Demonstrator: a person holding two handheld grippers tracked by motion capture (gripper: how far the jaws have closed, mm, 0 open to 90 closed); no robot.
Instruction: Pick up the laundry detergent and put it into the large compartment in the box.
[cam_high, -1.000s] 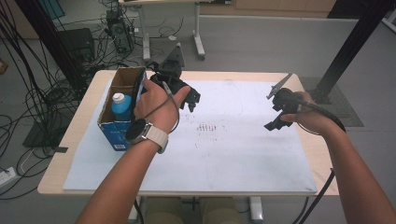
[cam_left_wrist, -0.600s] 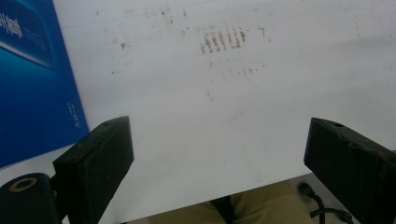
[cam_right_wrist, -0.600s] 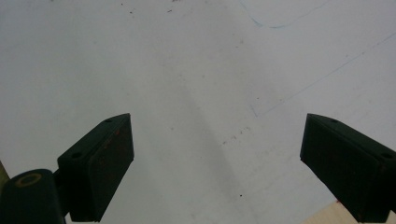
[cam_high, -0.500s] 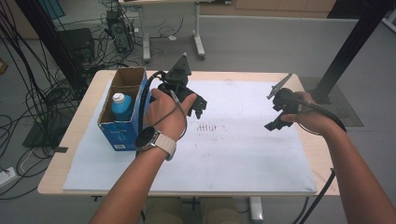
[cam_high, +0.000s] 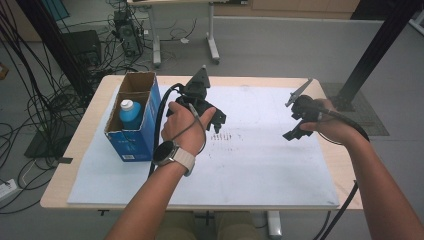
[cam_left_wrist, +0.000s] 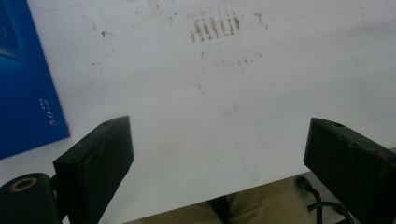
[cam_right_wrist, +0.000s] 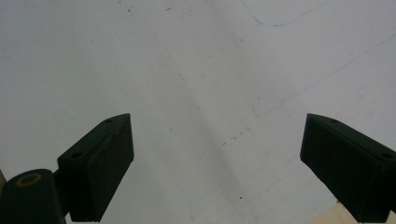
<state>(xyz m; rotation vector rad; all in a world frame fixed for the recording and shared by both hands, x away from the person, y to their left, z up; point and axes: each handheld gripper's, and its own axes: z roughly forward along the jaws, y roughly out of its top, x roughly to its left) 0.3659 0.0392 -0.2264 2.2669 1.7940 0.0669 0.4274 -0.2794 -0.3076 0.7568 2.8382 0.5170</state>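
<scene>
Light wooden table (cam_high: 75, 150), white stained sheet (cam_high: 260, 165) covering most of it, blue cardboard box (cam_high: 132, 125) at its left

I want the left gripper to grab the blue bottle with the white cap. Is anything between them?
Yes. The blue bottle with the white cap stands inside the open cardboard box with blue sides, and the box's right wall rises between it and the open left gripper.

Even, soft indoor light, no glare; high view slightly soft, with mild bending at the edges. Both gripper views dimmer, greyish white sheet (cam_right_wrist: 196, 70). Near jaws blurry, faint soft shadows under them.
</scene>
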